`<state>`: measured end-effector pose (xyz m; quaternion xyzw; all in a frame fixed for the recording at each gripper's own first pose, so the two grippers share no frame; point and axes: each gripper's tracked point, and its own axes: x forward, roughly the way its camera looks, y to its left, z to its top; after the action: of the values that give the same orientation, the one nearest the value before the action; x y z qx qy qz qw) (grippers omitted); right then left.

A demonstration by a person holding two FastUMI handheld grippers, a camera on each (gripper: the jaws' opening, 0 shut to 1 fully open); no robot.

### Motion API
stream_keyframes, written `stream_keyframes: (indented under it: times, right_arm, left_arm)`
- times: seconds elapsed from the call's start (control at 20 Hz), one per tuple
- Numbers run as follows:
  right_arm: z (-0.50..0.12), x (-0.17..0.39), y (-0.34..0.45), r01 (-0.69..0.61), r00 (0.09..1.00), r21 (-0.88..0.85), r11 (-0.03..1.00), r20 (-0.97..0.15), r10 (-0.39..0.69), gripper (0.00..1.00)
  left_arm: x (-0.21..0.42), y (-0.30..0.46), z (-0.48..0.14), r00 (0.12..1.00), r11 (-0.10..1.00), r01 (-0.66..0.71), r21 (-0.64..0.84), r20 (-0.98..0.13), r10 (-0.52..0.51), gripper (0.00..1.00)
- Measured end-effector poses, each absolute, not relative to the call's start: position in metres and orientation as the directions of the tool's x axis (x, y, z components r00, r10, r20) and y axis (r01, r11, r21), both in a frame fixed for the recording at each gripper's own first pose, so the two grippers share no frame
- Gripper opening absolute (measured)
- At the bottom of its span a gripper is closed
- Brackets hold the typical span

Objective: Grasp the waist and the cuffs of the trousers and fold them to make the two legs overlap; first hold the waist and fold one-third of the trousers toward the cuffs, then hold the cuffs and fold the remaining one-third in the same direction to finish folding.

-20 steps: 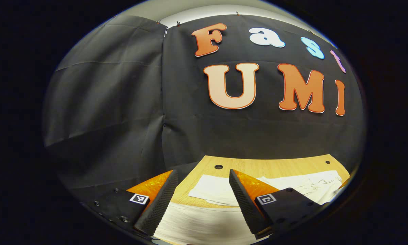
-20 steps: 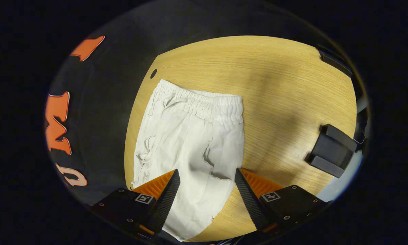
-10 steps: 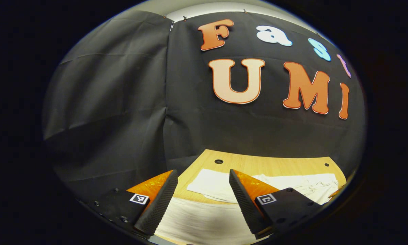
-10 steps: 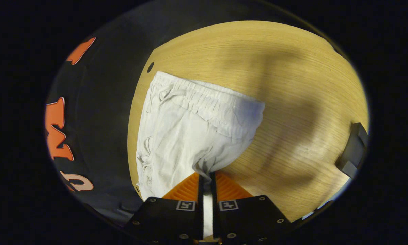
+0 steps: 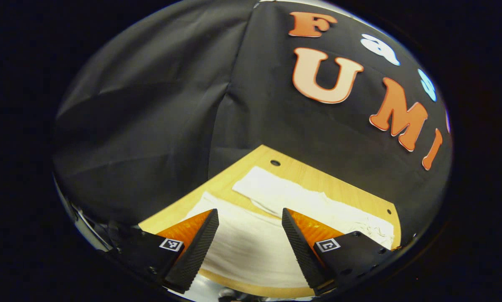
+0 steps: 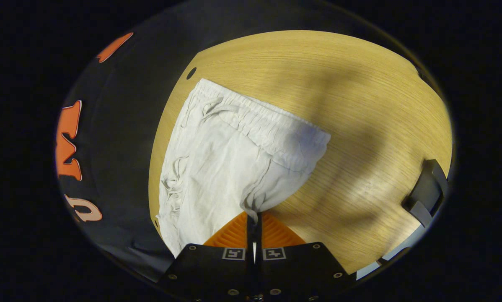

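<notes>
The right gripper [image 6: 254, 218], wide open a second ago, is now clenched on a gathered fold of the white trousers [image 6: 230, 159], whose cloth bunches at 6 o'clock in the right gripper view while the elastic waist [image 6: 255, 121] lies flat toward 12 on the wooden bench [image 6: 360, 105]. The left gripper [image 5: 250, 233] remains released, jaws spread above the trouser leg; its view has tilted, so more bench and cloth show than before

A light wooden table [image 6: 360, 84] with small round holes stands against black cloth walls [image 5: 150, 105].
</notes>
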<state>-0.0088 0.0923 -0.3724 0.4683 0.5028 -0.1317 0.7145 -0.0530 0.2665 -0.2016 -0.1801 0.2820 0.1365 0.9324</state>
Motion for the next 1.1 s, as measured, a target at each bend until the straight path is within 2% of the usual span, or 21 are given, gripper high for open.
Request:
stream_keyframes:
  times: [0.05, 0.2, 0.45, 0.55, 0.65, 0.7, 0.85, 1.1]
  right_arm:
    - [-0.371, -0.010, 0.092, 0.660, 0.457, 0.533, 0.530, -0.844, 0.280, 0.01]
    - [-0.370, -0.011, 0.091, 0.670, 0.454, 0.532, 0.518, -0.845, 0.282, 0.01]
    - [-0.368, -0.015, 0.090, 0.687, 0.444, 0.520, 0.508, -0.854, 0.273, 0.01]
    - [-0.369, -0.015, 0.090, 0.696, 0.437, 0.515, 0.501, -0.857, 0.274, 0.01]
    - [-0.370, -0.016, 0.090, 0.704, 0.429, 0.508, 0.497, -0.861, 0.272, 0.01]
    - [-0.369, -0.015, 0.089, 0.705, 0.430, 0.506, 0.497, -0.862, 0.268, 0.01]
    - [-0.369, -0.017, 0.089, 0.717, 0.426, 0.501, 0.485, -0.865, 0.264, 0.01]
    - [-0.368, -0.016, 0.090, 0.722, 0.428, 0.499, 0.480, -0.866, 0.256, 0.01]
  left_arm:
    - [-0.063, 0.268, -0.215, 0.783, 0.868, -0.388, -0.311, -0.608, 0.132, 0.96]
    - [-0.079, 0.271, -0.245, 0.718, 0.741, -0.501, -0.447, -0.693, 0.067, 1.00]
    - [-0.106, 0.269, -0.313, 0.614, 0.493, -0.674, -0.550, -0.788, -0.041, 0.99]
    - [-0.115, 0.271, -0.325, 0.581, 0.464, -0.709, -0.531, -0.813, -0.044, 1.00]
    - [-0.118, 0.270, -0.328, 0.567, 0.446, -0.724, -0.526, -0.822, -0.049, 0.96]
    - [-0.117, 0.270, -0.330, 0.565, 0.437, -0.729, -0.527, -0.823, -0.049, 1.00]
    - [-0.112, 0.278, -0.339, 0.557, 0.403, -0.752, -0.522, -0.830, -0.037, 1.00]
    - [-0.113, 0.281, -0.349, 0.529, 0.407, -0.763, -0.502, -0.847, -0.053, 0.99]
